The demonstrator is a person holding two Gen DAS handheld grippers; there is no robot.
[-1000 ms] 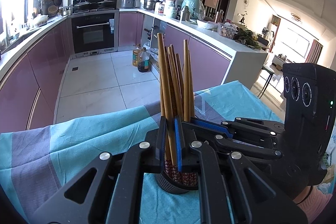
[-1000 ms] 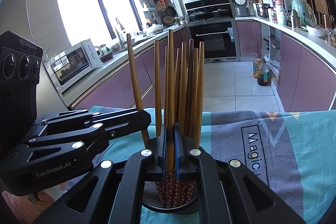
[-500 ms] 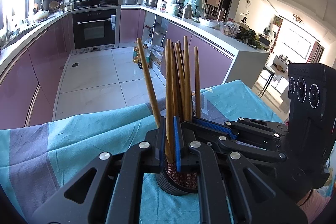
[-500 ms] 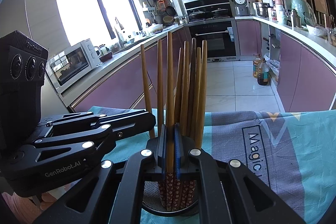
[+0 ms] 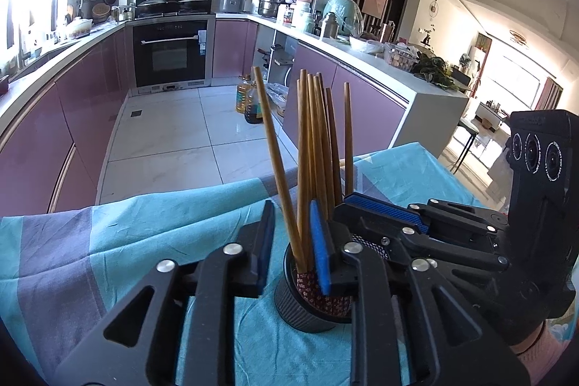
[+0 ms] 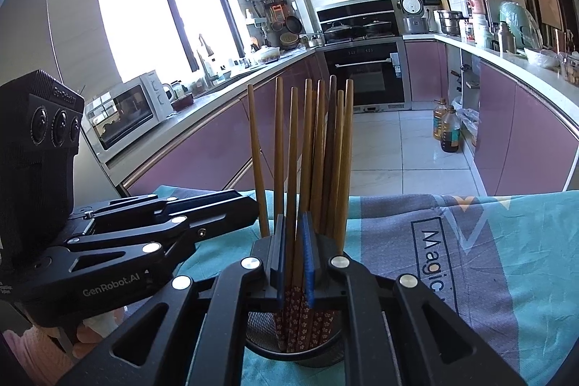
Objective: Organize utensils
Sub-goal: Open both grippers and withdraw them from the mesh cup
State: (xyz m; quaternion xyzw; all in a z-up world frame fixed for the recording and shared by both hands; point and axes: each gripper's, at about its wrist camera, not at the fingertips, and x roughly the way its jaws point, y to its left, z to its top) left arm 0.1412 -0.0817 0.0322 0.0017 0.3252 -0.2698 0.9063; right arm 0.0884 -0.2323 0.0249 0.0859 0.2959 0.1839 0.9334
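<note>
Black round cup [image 5: 307,310] stands on a teal and grey cloth [image 5: 108,241] over a table, in a kitchen with mauve cabinets [image 6: 202,147]. It holds a bundle of wooden chopsticks [image 5: 318,147], upright with patterned red ends down in the cup; one chopstick [image 5: 275,161] leans away to the left of the bundle in the left wrist view. Left gripper [image 5: 291,241]: jaws have just been opening, now parted, blue pads spread to either side of two sticks, which stand between them with a clear gap to the left pad; whether the right pad touches the upright stick cannot be told. Right gripper [image 6: 293,255]: jaws have just been opening a little, now narrowly parted, one chopstick between the blue pads with thin gaps showing beside it; grip appears let go. Both grippers sit right over the cup rim, the right one reaching in from the right side in the left wrist view, the left one reaching in from the left in the right wrist view. Background: oven [image 6: 365,75], microwave [image 6: 126,111] on the counter by a window, oil bottles [image 6: 447,129] on the tiled floor.
</note>
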